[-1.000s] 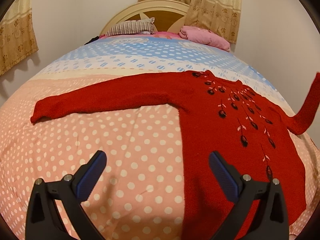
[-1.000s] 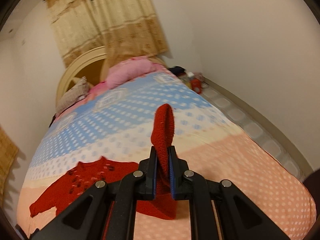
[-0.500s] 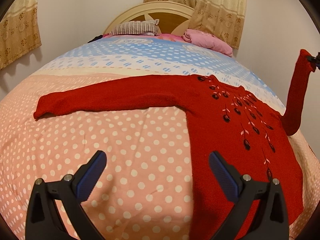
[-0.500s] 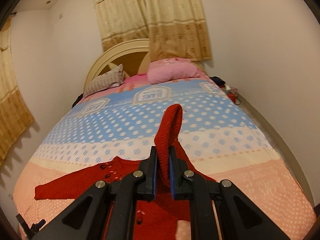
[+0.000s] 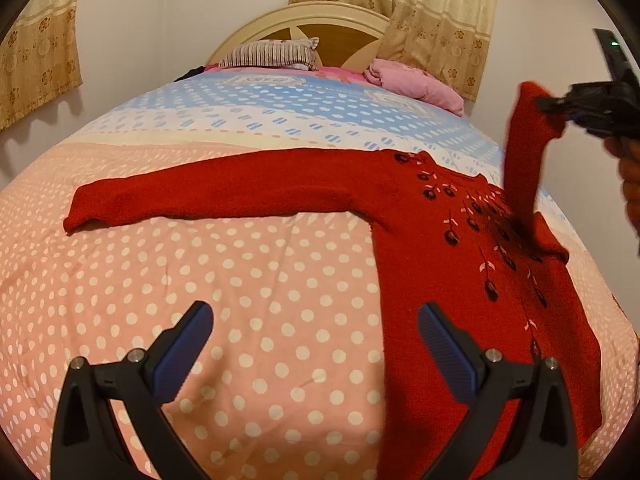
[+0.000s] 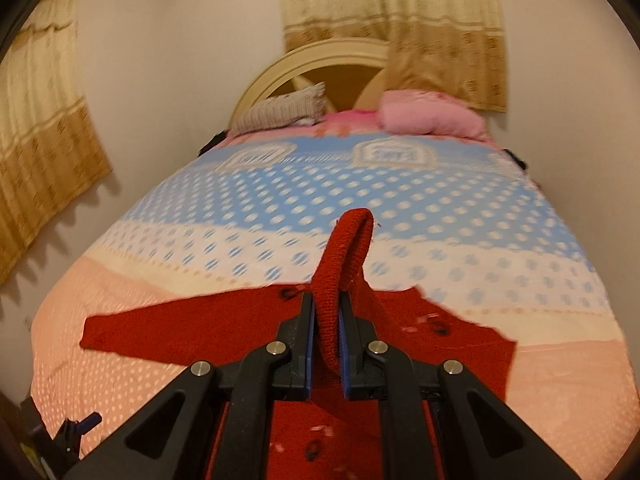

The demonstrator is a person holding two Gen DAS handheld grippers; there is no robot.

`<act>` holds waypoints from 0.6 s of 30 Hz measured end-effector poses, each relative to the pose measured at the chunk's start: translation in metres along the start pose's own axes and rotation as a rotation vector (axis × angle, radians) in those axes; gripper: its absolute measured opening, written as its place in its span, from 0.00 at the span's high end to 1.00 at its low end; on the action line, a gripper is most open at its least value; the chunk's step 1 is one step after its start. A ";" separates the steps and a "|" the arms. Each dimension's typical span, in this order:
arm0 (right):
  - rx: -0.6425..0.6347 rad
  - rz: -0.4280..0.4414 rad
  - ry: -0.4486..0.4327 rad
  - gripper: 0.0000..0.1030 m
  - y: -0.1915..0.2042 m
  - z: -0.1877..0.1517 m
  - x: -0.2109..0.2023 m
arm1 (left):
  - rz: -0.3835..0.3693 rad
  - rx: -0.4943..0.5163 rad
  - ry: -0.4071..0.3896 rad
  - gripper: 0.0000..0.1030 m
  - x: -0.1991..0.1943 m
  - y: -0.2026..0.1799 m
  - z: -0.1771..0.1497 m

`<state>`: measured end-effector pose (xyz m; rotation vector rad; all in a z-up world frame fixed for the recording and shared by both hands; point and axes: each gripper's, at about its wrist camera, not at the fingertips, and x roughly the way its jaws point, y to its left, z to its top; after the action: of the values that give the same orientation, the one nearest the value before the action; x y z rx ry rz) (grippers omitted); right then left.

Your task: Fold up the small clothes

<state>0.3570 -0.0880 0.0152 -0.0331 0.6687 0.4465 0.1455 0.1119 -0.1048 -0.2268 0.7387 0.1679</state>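
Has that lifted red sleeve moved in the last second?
Yes. The right gripper, jaws shut on the sleeve, has carried it inward: in the left wrist view it swung from beyond the sweater body's right edge to above the chest.

Red knit sweater [image 5: 460, 280] flat on polka-dot bed [image 5: 240, 300], one sleeve stretched left, other sleeve [image 5: 524, 160] lifted above its body in right claw [image 6: 325, 336]; left claw [image 5: 316, 344] near bed's foot, striped pillow [image 5: 272, 53] and pink pillow [image 5: 412, 84] by headboard [image 5: 304, 26] behind.
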 end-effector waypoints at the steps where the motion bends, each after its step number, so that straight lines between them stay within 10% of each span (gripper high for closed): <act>1: -0.010 0.010 0.015 0.91 0.010 -0.005 0.011 | 0.001 -0.002 -0.001 0.00 0.000 0.001 0.000; 8: -0.048 0.121 0.141 0.84 0.061 -0.056 0.095 | 0.005 -0.001 0.009 0.00 0.004 0.003 -0.002; 10: -0.048 0.185 0.213 0.26 0.070 -0.075 0.116 | 0.012 0.010 0.013 0.00 0.005 0.003 -0.003; 11: -0.055 0.192 0.229 0.20 0.072 -0.081 0.120 | 0.007 0.011 0.017 0.00 0.006 0.004 -0.003; 18: -0.050 0.236 0.220 0.20 0.032 -0.114 0.089 | -0.006 0.050 0.015 0.00 0.004 -0.004 -0.002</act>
<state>0.3387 -0.0439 -0.1248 -0.0513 0.8828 0.6936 0.1483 0.1083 -0.1086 -0.1829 0.7563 0.1415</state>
